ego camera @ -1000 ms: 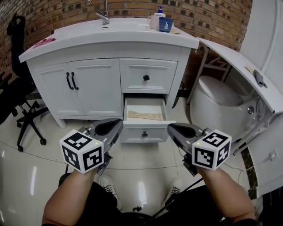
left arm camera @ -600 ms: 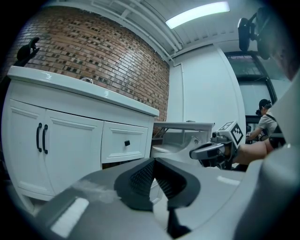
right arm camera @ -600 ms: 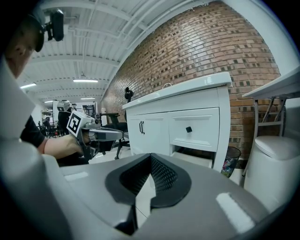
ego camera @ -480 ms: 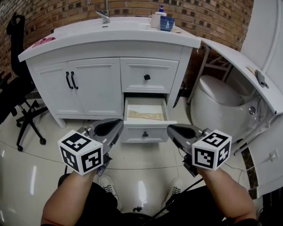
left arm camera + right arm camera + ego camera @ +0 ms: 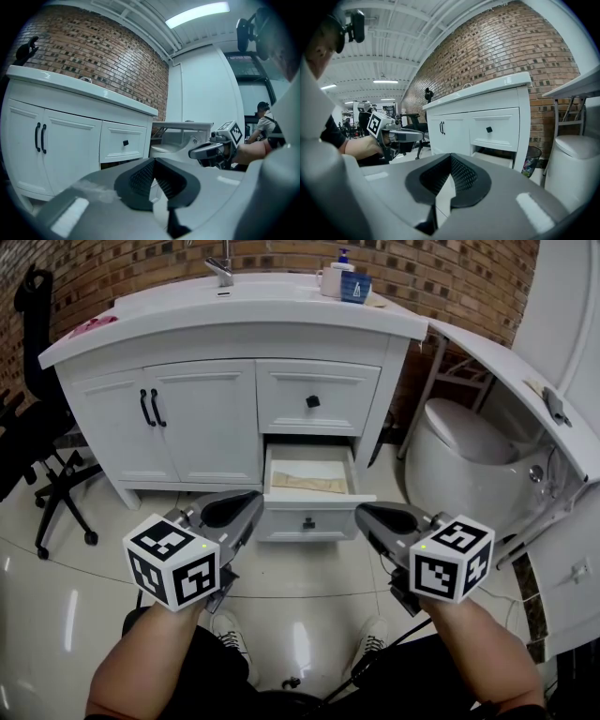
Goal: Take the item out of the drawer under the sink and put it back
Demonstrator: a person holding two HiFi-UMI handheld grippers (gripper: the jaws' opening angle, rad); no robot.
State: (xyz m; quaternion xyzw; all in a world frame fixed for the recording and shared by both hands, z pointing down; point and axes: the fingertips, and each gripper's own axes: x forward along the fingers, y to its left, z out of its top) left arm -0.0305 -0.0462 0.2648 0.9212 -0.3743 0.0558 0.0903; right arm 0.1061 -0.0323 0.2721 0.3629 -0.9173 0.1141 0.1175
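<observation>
Hardly anything is changed: the left gripper point(image 5: 249, 506) and right gripper point(image 5: 362, 513) are kept clenched and empty. The tan item point(image 5: 309, 483) is seen in the open drawer point(image 5: 307, 524), so pending removal and finished return cannot be told apart.

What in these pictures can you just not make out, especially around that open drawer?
Head view: the flat tan item in the open drawer is too small to identify.
Head view: the tap is cut off by the top edge.
Gripper views: the drawer's inside is hidden; the left gripper and right gripper fill the foreground.
</observation>
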